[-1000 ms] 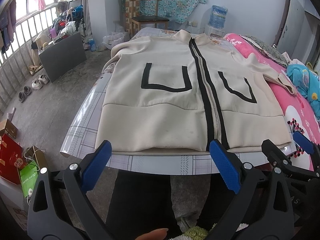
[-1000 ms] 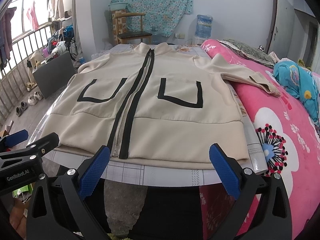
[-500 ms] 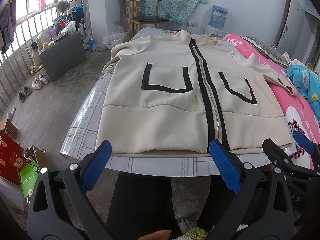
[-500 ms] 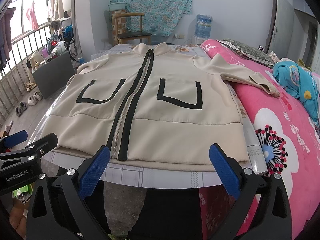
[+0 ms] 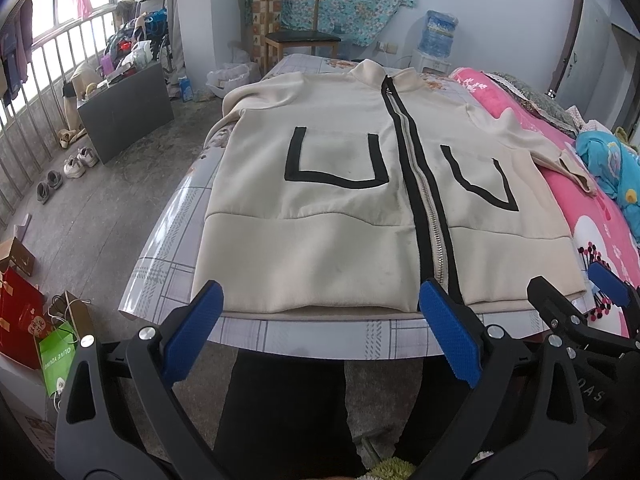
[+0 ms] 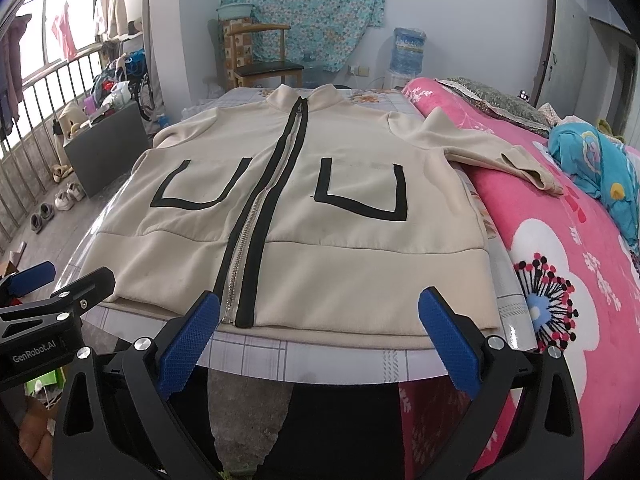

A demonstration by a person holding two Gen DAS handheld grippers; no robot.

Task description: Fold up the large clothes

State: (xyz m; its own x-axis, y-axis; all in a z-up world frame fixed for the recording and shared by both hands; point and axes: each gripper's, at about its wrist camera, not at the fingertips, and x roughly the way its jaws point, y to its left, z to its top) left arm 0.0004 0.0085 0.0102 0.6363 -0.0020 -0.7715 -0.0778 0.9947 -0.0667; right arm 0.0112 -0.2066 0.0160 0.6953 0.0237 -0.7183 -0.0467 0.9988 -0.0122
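Cream zip-front jacket (image 5: 320,208) spread flat and face up on the tabletop (image 5: 168,248), collar at the far end, hem along the near edge, zip closed up the middle. No fold made yet, by the look of it: body lying full width, both black-trimmed pockets showing.

Left gripper (image 5: 320,332) poised just short of the near hem, jaws wide apart and holding nothing, blue pads bracketing the left half of the hem up to about the zip. Right gripper (image 6: 320,332) poised likewise before the hem's right half, jaws wide and empty, one pad near the zip's foot.

Left sleeve (image 5: 256,96) drooping off the far left side of the tabletop. Right sleeve (image 6: 492,152) draped off the other side onto the pink flowered bedspread (image 6: 560,260), cuff resting on it. Wooden chair (image 6: 264,64) and water dispenser (image 6: 408,60) against the far wall; shoes (image 5: 76,162) on the floor by the railing.

Whole job judged still ahead: sleeves to be brought in over the body, sides turned toward the zip, then hem carried up toward the collar. Hanging sleeves likely to drag or slip during lifting.
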